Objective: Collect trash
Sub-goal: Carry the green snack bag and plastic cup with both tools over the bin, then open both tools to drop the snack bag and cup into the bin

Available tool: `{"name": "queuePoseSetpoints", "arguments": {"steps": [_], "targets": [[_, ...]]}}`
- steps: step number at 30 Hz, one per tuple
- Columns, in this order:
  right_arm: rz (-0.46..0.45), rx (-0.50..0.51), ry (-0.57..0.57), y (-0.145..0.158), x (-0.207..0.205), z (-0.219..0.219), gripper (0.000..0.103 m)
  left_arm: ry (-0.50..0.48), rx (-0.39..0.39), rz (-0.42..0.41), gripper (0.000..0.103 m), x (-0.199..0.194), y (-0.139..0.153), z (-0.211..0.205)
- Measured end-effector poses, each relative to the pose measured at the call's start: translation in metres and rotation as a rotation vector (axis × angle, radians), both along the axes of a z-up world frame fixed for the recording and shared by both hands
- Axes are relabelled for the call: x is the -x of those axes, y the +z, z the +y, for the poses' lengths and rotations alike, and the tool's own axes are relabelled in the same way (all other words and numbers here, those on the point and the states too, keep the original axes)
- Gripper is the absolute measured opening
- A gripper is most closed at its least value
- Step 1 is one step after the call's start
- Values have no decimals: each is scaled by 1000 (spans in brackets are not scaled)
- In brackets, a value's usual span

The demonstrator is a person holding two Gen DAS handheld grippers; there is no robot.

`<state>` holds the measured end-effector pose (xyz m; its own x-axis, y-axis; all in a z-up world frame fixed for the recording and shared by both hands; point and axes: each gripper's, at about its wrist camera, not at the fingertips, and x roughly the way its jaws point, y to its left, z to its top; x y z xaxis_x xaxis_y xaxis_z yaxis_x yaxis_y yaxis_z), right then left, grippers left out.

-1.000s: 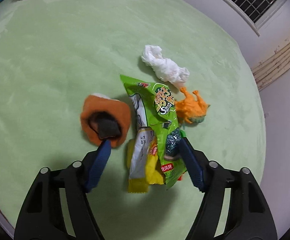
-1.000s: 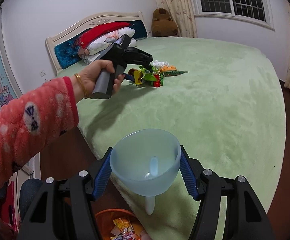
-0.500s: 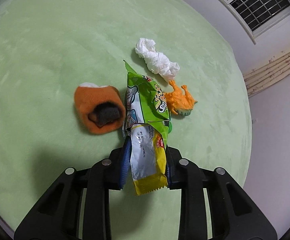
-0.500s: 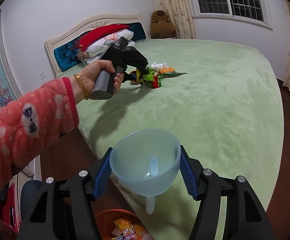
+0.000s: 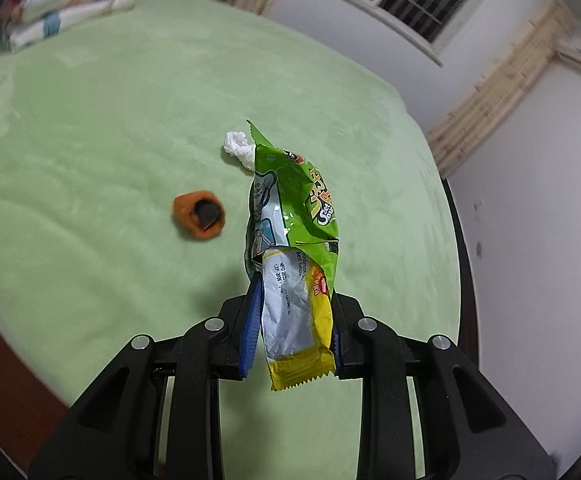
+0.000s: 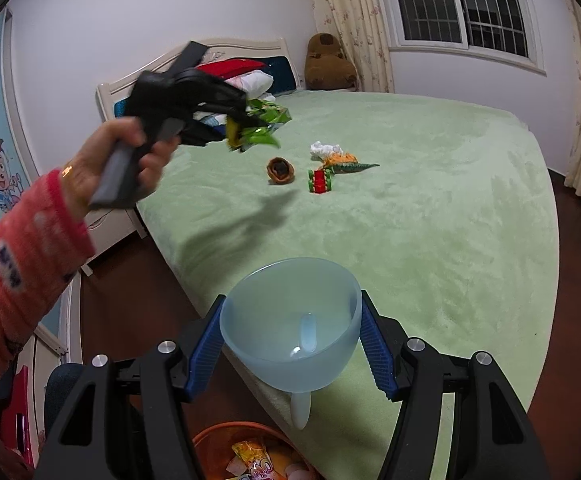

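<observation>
1. Wrappers, two in number, are the trash in hand: a green snack bag [image 5: 302,200] and a yellow-and-silver wrapper [image 5: 294,308]. Both are clamped in the left gripper [image 5: 292,320], lifted clear of the bed [image 5: 90,140].
2. Long axis: the wrappers run forward along the gripper fingers; the green bag projects past the fingertips and the yellow end trails back toward the gripper body.
3. Left gripper state: jaws drawn narrow, pinching both wrappers between the blue pads [image 5: 252,320].
4. Destination: an orange bin [image 6: 246,452], already containing wrappers, stands on the floor at the bed edge. In the right wrist view it lies directly below the right gripper [image 6: 290,344], at the bottom of the frame.
5. Governing relation: the left gripper [image 6: 226,116] is over the bed, near the headboard side, well apart from the bin. Judged from these views, the load must travel back toward the person and downward to reach the bin.
6. Right gripper state: jaws set wide, holding a translucent blue funnel [image 6: 290,320] by its bowl, spout pointing down over the bin. It is the nearer gripper to the bin, but it is occupied.
7. Remaining on the bed: white crumpled tissue [image 6: 324,148], an orange cup-shaped item [image 6: 279,171], a red-and-green toy [image 6: 319,180] and a dinosaur toy [image 6: 348,165]. Of these, the tissue looks like trash.
</observation>
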<state>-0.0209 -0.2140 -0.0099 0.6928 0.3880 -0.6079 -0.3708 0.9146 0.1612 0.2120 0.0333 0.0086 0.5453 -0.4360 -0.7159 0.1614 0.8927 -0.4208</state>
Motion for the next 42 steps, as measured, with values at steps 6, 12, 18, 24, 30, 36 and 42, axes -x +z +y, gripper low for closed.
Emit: {"name": "queuePoseSetpoints", "arguments": {"steps": [6,12,18,24,30,36,42], "targets": [[-4,22,22,4,20,6,62,-93,-50,-38,27,87,-2,12],[46,52,67,-10,45,17,62,-166,-116,-36,27,181,-26,21],[148,83,98,-45,59,31,62,-222,-138,80,27,244,-88,18],[275,118,97,-92,64,38,62,-207,-146,242,27,280,-165,11],[452,147,96,-151,68,47,62,-216,-123,435,27,297,-240,-9],[597,195,55,-204,66,55,62,-211,-161,563,27,291,-288,-29],[667,215,40,-224,64,56,62,-213,-187,620,27,285,-312,-41]]}}
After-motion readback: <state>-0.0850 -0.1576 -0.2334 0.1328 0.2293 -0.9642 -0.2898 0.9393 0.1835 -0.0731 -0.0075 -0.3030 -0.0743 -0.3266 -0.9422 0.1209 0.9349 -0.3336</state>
